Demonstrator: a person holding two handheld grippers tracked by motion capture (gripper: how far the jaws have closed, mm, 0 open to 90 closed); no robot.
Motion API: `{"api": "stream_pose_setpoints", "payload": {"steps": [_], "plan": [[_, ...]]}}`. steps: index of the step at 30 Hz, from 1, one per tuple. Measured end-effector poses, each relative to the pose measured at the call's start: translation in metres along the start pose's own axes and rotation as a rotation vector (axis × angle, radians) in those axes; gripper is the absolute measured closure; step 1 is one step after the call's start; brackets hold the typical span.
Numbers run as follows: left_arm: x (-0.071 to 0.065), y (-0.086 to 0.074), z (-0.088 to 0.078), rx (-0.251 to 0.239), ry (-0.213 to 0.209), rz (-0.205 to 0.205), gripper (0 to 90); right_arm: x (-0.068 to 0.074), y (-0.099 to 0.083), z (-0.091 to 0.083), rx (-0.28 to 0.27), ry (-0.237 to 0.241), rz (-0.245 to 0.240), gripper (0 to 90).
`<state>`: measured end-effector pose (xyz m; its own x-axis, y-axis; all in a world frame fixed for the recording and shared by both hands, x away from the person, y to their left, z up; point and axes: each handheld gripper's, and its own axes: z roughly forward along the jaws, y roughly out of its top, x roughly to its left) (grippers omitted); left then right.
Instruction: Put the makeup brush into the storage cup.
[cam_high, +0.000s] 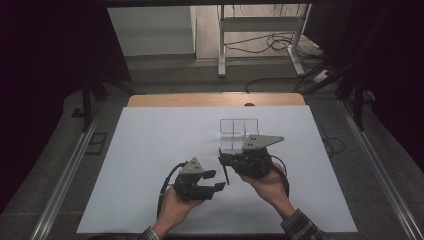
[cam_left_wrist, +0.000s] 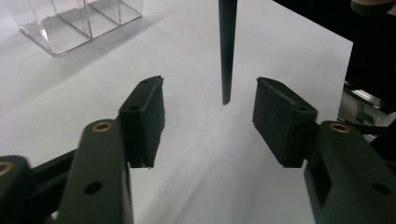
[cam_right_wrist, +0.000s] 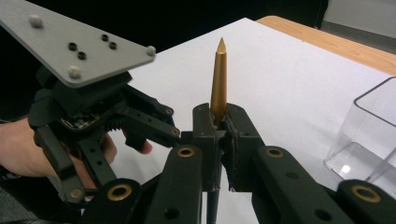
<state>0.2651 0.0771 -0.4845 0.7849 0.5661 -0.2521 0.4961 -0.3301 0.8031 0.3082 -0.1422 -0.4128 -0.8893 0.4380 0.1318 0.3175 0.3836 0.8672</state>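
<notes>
The white bench (cam_high: 150, 165) carries a clear divided box (cam_high: 239, 128) at centre frame. Below it, the right tool (cam_right_wrist: 220, 122) is clamped on a gold-tipped pen (cam_right_wrist: 218, 74); the left tool (cam_left_wrist: 209, 119), jaws apart, flanks its dark end, likely a handover needing a squeeze

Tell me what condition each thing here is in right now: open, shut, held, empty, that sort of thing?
Left hand-held gripper: open, jaws wide apart, holding nothing.
Right hand-held gripper: shut on the pen.
Slim pen with gold pointed top and dark lower shaft: held upright, clamped mid-length, dark end hanging above the white table.
Clear plastic divided box: standing open-topped on the table, its compartments look empty.
</notes>
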Motion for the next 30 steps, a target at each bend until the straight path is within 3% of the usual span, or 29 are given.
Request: {"api": "stream_pose_setpoints", "payload": {"steps": [6, 14, 30], "plan": [[0.0, -0.001, -0.011, 0.002, 0.033, 0.041, 35.2, -0.002, -0.001, -0.004, -0.007, 0.0, 0.004, 83.7], [0.0, -0.007, -0.022, 0.011, 0.072, 0.062, 27.7, -0.001, -0.005, -0.002, 0.004, -0.005, 0.005, 83.7], [0.009, -0.018, -0.048, 0.011, 0.116, 0.045, 14.8, 0.0, -0.003, -0.004, -0.002, -0.004, 0.007, 83.6]]}}
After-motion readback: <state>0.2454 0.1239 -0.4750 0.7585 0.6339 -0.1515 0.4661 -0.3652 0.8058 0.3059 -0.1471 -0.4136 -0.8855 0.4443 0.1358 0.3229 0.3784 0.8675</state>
